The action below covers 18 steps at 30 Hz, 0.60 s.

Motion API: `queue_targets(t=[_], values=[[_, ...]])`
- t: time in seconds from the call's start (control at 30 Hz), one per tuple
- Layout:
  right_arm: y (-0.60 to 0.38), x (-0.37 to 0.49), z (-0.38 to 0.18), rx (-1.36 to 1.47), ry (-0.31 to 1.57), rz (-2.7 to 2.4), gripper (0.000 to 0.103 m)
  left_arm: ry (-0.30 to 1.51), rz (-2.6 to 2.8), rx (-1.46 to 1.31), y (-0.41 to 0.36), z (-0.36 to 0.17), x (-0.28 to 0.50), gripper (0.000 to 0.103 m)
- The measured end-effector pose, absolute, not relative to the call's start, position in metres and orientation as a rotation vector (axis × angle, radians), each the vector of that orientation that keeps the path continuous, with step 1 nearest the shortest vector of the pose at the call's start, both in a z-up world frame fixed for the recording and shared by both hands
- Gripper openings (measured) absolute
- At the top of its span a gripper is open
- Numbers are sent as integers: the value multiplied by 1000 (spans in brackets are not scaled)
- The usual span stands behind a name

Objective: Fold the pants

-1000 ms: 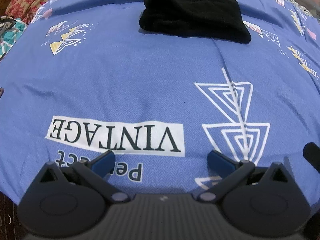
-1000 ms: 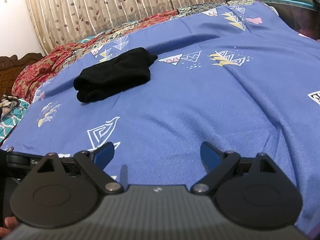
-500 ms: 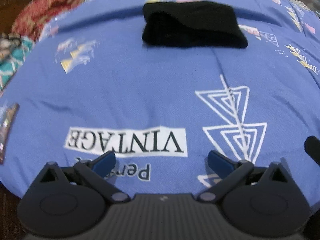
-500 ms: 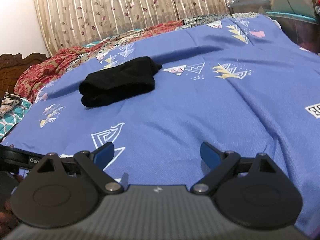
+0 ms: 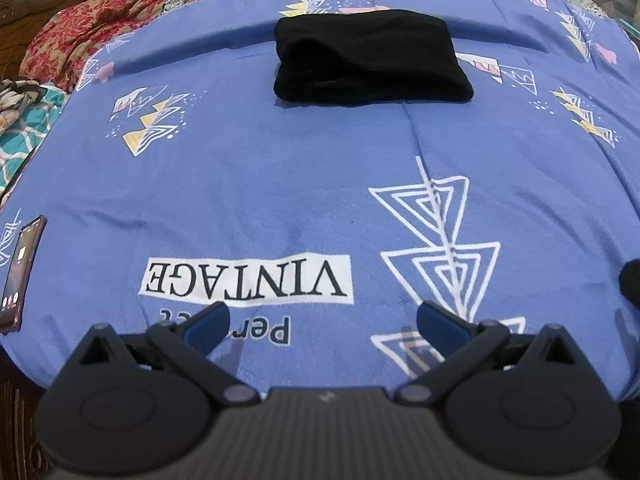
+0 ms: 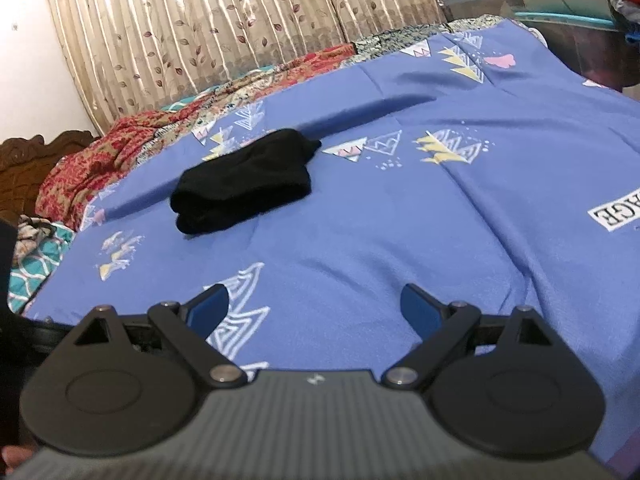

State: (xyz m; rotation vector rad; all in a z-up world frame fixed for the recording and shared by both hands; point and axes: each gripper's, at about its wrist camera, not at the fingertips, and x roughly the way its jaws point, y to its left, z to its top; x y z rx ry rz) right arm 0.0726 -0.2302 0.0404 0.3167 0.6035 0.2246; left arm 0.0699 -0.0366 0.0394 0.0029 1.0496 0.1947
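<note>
Black pants [image 5: 368,58] lie folded into a thick compact rectangle on the blue printed bedsheet [image 5: 280,184], at the far middle of the left wrist view. In the right wrist view the same pants [image 6: 244,180] sit left of centre, far off. My left gripper [image 5: 322,320] is open over the near edge of the bed, above the "VINTAGE" print, holding nothing. My right gripper [image 6: 314,306] is open as well, empty, over the sheet and well short of the pants.
A phone [image 5: 20,272] lies on the sheet at the left edge. Red patterned bedding [image 5: 92,32] and teal cloth [image 5: 24,132] lie beyond the sheet's left side. Curtains [image 6: 240,20] hang behind the bed. Shelving with a tub [image 6: 568,8] stands at the far right.
Both grippers have pulled back and tilted upward from the bed; the pants sit lower in the left view and farther off in the right one. The pants have not moved. Both stay open.
</note>
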Motion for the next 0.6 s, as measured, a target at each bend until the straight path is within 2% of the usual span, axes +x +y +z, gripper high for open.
queue_targets(t=[0.6], values=[[-219, 63, 61, 326, 563, 260, 94, 1004, 193, -3, -34, 61, 57, 103]])
